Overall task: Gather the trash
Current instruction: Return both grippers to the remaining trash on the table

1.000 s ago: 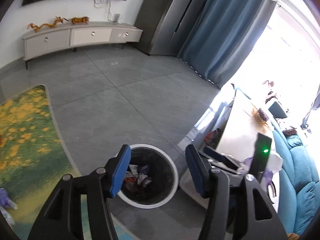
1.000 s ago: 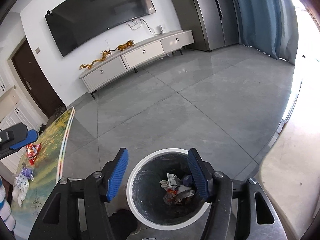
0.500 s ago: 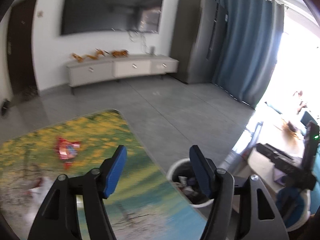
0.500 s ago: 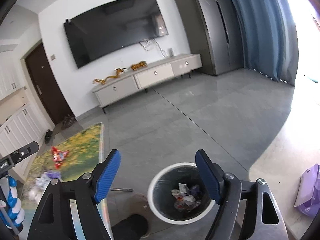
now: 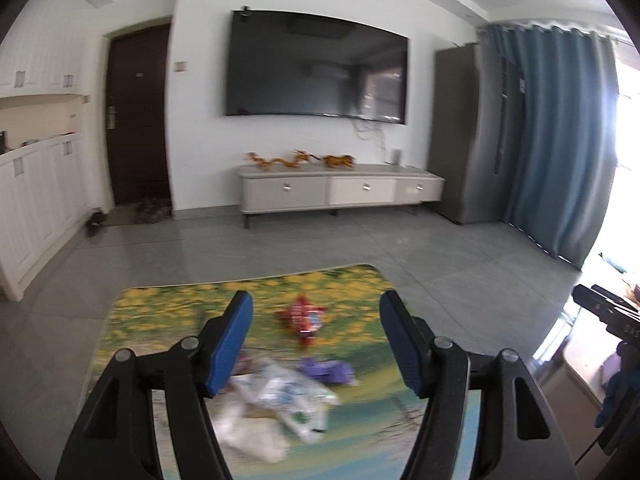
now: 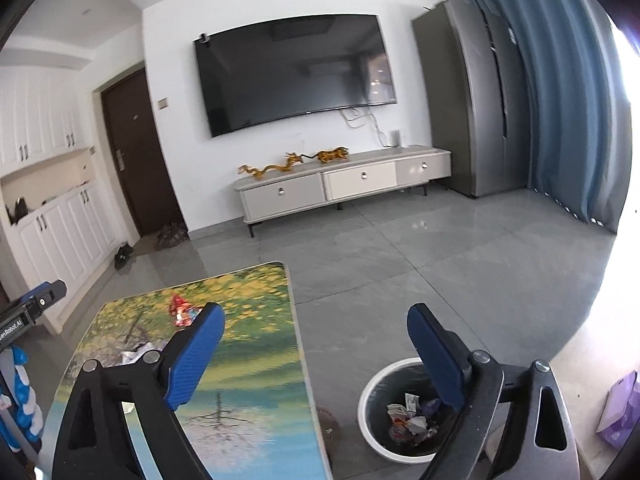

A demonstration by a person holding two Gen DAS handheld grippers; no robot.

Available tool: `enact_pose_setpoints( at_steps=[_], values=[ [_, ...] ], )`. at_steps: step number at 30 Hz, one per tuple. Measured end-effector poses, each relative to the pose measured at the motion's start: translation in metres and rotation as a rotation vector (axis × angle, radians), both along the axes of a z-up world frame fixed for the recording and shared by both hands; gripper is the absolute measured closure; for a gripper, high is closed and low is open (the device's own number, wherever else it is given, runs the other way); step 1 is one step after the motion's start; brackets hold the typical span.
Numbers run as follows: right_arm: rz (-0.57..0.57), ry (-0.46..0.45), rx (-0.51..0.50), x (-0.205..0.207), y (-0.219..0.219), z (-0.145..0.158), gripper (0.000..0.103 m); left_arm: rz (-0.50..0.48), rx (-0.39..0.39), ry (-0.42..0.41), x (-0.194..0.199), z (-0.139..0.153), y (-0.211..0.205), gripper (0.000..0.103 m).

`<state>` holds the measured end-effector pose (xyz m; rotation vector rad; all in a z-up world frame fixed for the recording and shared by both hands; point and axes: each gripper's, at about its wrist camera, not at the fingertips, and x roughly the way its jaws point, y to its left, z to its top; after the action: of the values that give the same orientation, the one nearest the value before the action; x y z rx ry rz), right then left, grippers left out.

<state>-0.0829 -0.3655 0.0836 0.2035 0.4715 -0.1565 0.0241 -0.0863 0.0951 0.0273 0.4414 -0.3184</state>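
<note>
My left gripper (image 5: 316, 344) stands open above a low table with a painted landscape top (image 5: 168, 304), nothing between its blue pads. On the table lie a red snack wrapper (image 5: 302, 318), a purple wrapper (image 5: 326, 372) and crumpled clear and white plastic (image 5: 280, 404), all blurred. My right gripper (image 6: 316, 352) hangs over the table's right edge (image 6: 296, 320) with its jaws opening and nothing between them. A white-rimmed bin (image 6: 370, 404) holding crumpled trash (image 6: 408, 418) stands on the floor below its right finger. The red wrapper (image 6: 182, 312) shows behind its left pad.
A grey tiled floor (image 6: 440, 264) runs to a low TV cabinet (image 6: 344, 184) under a wall television. Blue curtains (image 5: 560, 152) and a tall grey cabinet stand at the right. White cupboards (image 5: 36, 200) and a dark door line the left. A purple bag (image 6: 620, 408) lies at far right.
Both views swung up and left, from looking down into the bin to facing the room. The left gripper now hangs over the littered table. The right gripper's jaws have spread wider.
</note>
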Motion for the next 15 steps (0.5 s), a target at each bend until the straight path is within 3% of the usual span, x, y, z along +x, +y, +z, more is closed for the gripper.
enact_pose_setpoints(
  at_steps=[5,15],
  values=[
    [0.04,0.009,-0.047,0.016,0.039,0.003,0.0,0.078,0.007,-0.028,-0.005,-0.004,0.043,0.039],
    [0.082,-0.031,-0.091,0.033,0.084,0.012,0.0,0.151,-0.013,0.003,-0.004,-0.017,0.092,0.039]
  ],
)
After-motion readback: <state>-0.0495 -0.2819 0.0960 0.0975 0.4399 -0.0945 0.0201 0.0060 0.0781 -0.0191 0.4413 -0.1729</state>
